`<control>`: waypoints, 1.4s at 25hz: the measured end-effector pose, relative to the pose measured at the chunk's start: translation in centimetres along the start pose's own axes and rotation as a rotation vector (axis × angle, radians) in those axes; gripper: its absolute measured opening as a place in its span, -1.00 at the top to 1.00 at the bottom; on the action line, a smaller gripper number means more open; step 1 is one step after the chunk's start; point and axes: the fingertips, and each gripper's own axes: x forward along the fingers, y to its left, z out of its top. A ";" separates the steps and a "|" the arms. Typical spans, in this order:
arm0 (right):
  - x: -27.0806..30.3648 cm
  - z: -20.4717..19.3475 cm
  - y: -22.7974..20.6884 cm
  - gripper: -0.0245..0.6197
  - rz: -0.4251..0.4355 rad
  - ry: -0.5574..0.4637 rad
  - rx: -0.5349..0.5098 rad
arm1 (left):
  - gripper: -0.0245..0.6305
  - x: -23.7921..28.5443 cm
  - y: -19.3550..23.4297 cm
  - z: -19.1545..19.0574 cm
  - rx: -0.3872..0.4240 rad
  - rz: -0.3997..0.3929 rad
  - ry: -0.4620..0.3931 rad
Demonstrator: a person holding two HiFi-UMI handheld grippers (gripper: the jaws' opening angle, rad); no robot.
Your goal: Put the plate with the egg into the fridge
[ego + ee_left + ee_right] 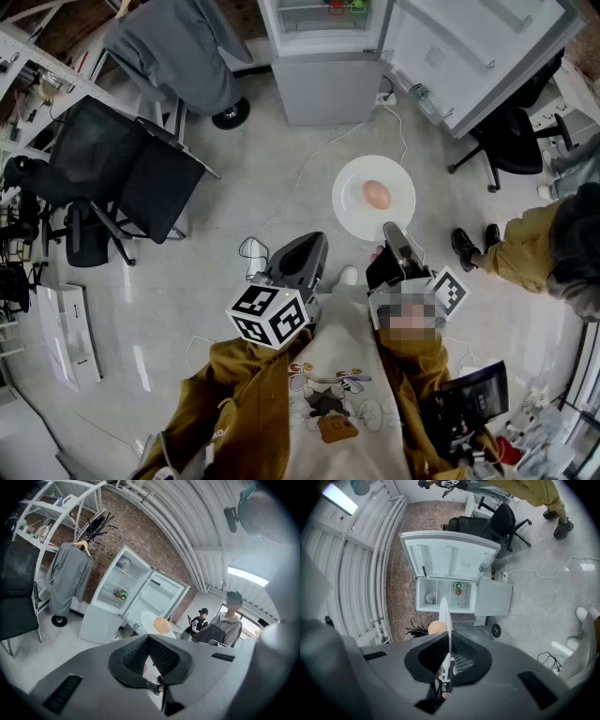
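A white plate (352,214) with a brown egg (377,194) on it hangs level above the floor. My right gripper (394,231) is shut on its near rim. In the right gripper view the plate (444,613) shows edge-on between the pads, the egg (436,627) to its left. Beyond it stands the white fridge (323,37), its door (469,47) swung wide to the right, with shelves and a few items inside (450,592). My left gripper (312,242) hangs left of the plate, shut and empty. Its own view shows the plate (146,619), the egg (161,625) and the fridge (117,592) ahead.
Black office chairs (122,173) stand at the left, and a grey coat (178,52) hangs beside the fridge. Another chair (511,131) and a person's legs (525,248) are at the right. A white cable (319,159) runs across the floor toward the fridge.
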 end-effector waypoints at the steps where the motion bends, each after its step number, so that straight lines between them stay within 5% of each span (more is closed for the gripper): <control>1: 0.1 -0.1 0.1 0.87 0.003 0.000 0.000 | 0.90 0.0 0.0 0.0 -0.001 -0.001 0.001; 19: -1.8 0.1 -0.5 0.88 -0.006 -0.032 0.037 | 0.90 0.1 -0.9 -1.3 -0.001 -0.023 0.034; 35: -3.3 4.9 -1.3 0.88 0.042 -0.017 0.058 | 0.90 3.8 -4.3 -3.4 -0.003 0.004 0.031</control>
